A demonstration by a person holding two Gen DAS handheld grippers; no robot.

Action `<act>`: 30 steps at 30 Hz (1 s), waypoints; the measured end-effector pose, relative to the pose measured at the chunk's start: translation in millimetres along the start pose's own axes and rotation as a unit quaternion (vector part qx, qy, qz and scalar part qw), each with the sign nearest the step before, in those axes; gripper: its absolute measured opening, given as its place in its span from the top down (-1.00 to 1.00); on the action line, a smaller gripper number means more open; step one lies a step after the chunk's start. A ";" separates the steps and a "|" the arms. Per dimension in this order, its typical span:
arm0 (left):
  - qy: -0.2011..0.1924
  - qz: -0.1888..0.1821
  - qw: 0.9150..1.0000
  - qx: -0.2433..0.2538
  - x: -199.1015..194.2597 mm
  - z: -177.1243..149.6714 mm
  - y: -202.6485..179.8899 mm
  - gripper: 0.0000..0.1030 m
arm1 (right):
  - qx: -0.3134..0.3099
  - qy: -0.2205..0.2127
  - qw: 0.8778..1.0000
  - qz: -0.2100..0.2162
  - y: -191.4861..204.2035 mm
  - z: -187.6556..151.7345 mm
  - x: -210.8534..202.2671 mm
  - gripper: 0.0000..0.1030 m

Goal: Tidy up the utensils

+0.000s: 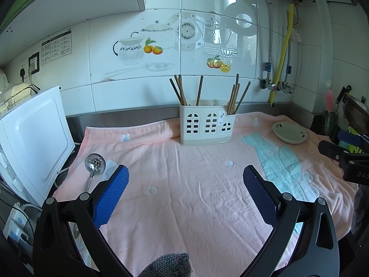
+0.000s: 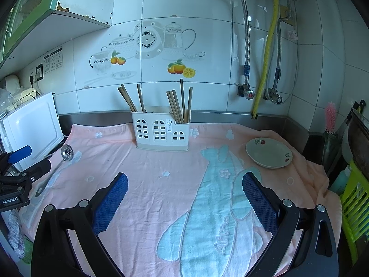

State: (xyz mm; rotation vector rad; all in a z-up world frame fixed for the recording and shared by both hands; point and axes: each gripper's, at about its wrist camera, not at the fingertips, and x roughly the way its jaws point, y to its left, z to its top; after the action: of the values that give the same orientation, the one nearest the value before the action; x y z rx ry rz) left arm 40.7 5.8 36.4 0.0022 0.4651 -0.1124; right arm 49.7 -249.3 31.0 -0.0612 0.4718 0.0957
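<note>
A white utensil holder (image 1: 206, 125) with window cut-outs stands at the back of the pink towel (image 1: 184, 184); several brown chopsticks (image 1: 182, 91) stick up from its left and right compartments. It also shows in the right wrist view (image 2: 161, 133). A metal slotted spoon (image 1: 93, 168) lies flat on the towel at the left, also in the right wrist view (image 2: 63, 157). My left gripper (image 1: 185, 173) is open and empty above the towel, right of the spoon. My right gripper (image 2: 184, 180) is open and empty over the towel's blue pattern.
A shallow floral dish (image 2: 268, 152) sits on the towel at the right, also in the left wrist view (image 1: 289, 132). A white appliance (image 1: 34, 138) stands at the left edge. A green rack (image 2: 355, 207) and a pan (image 2: 359, 138) crowd the right. Pipes (image 2: 265, 69) run down the tiled wall.
</note>
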 end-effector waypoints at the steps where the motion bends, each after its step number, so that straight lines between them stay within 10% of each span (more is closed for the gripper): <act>1: 0.000 0.001 1.000 0.000 0.3 0.0 -0.2 -0.90 | 0.000 0.000 1.000 -0.001 0.2 -0.5 -0.3 -0.87; 30: -0.010 0.008 1.000 0.000 -0.1 -1.6 -1.4 -0.90 | 0.001 0.007 1.000 -0.004 -0.5 -6.0 2.7 -0.87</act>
State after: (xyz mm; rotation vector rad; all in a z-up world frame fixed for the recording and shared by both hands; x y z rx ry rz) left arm 39.7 4.5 35.1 0.0040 0.4441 -0.0960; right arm 49.4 -250.1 24.5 -0.0608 0.4855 0.0868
